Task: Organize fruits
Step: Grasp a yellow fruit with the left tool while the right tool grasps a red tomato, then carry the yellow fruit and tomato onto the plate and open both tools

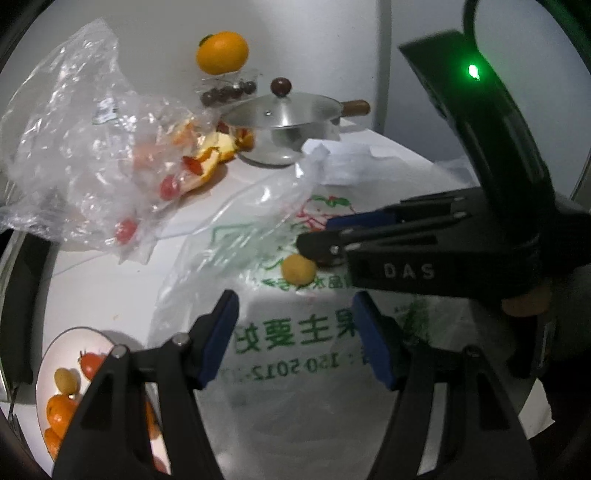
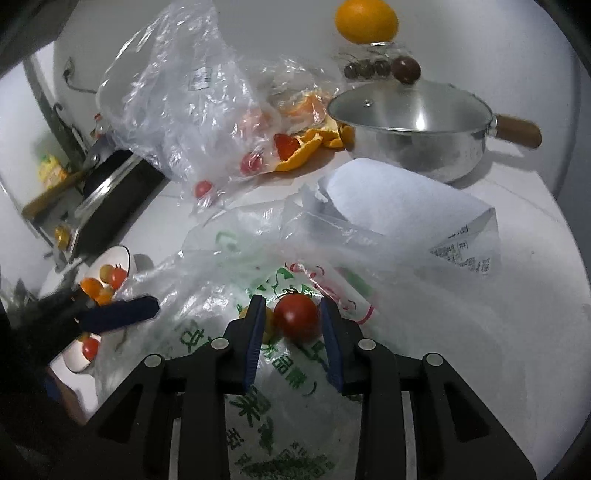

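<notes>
My right gripper [image 2: 292,318] has a red cherry tomato [image 2: 296,316] between its blue pads, over a white plastic bag with green print [image 2: 258,406]; whether the pads press it is unclear. A small yellow fruit [image 2: 269,322] lies just left of it, and shows beside the right gripper's tip in the left wrist view [image 1: 298,268]. My left gripper [image 1: 295,332] is open and empty over the same bag [image 1: 295,354]. A white bowl [image 1: 50,354] at lower left holds tomatoes and small oranges; the right wrist view shows it too [image 2: 125,254].
A crumpled clear bag [image 2: 184,99] with red tomatoes and orange peel [image 2: 303,144] lies at the back. A lidded steel pot [image 2: 410,125] with a wooden handle stands back right, an orange [image 2: 366,20] on a glass behind it. A paper receipt [image 2: 406,206] lies nearby.
</notes>
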`<state>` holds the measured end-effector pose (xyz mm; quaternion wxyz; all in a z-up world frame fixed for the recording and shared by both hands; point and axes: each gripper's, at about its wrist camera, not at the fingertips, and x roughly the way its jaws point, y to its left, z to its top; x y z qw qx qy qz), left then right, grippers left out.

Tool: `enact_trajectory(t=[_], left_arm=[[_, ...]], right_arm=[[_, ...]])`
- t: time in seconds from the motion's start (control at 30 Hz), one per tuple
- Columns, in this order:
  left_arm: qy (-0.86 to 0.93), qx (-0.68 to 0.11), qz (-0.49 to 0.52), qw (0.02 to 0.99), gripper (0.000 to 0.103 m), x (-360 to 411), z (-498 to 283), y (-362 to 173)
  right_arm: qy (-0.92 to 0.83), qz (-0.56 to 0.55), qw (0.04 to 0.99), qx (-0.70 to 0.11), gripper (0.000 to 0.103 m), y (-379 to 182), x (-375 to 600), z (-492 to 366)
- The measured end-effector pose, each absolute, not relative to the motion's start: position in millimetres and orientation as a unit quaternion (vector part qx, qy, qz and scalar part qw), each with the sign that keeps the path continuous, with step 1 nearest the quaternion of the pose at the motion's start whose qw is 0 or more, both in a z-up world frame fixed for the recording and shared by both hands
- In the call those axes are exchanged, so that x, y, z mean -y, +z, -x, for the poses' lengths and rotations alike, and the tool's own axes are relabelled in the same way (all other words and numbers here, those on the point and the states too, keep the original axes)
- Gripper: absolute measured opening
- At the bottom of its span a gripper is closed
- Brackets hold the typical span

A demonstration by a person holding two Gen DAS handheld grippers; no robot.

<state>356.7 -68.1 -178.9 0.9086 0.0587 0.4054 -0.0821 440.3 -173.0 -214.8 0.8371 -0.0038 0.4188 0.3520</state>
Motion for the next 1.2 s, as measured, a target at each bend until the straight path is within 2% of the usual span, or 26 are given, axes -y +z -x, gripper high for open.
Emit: enact_trajectory(t=[0.1,0.17,0.43,0.5,0.6,0.63,0.67,0.93,1.2], left_arm=[[-0.081,-0.407,-0.067,0.907,0.066,74.5,-362.6,-182.4],[-0.082,-0.411,-0.071,0.905,0.066,78.2,-366.2,-184.7],[-0.078,-0.43,-0.084,0.896,0.065,87.7,-387.9,-195.7],[-0.08,-0.43,-0.077,0.896,0.058,87.0,-393.0,-197.8],[-0.078,-0.432,-0.072,0.896,0.04,85.2,-400.7,-202.1],[-0.079,-0.435,-0.073,0.894,0.029,84.9,-402.4,-203.9],[-0.081,-0.434,-0.072,0.894,0.027,84.5,-402.2,-204.3],[-0.098,-0.418,-0.059,0.901,0.027,78.3,-384.5,-190.0],[-0.074,-0.38,-0.021,0.922,0.027,30.1,-329.6,-151.3]], right_arm=[[0.359,-0.004,0.832,-0.424,0.032,-216.0,173.4,-442.8],[0.364,-0.012,0.826,-0.431,0.026,-217.9,175.9,-443.2],[0.369,-0.001,0.832,-0.413,0.025,-211.1,190.9,-431.4],[0.369,-0.004,0.837,-0.405,0.025,-206.4,195.7,-430.5],[0.363,-0.004,0.847,-0.389,0.025,-197.2,204.0,-426.6],[0.36,-0.004,0.85,-0.384,0.025,-194.6,207.2,-425.1],[0.357,-0.004,0.852,-0.382,0.025,-193.2,209.1,-424.4],[0.349,0.003,0.861,-0.369,0.025,-183.2,214.0,-411.8],[0.372,0.028,0.864,-0.337,0.025,-154.4,184.0,-375.8]])
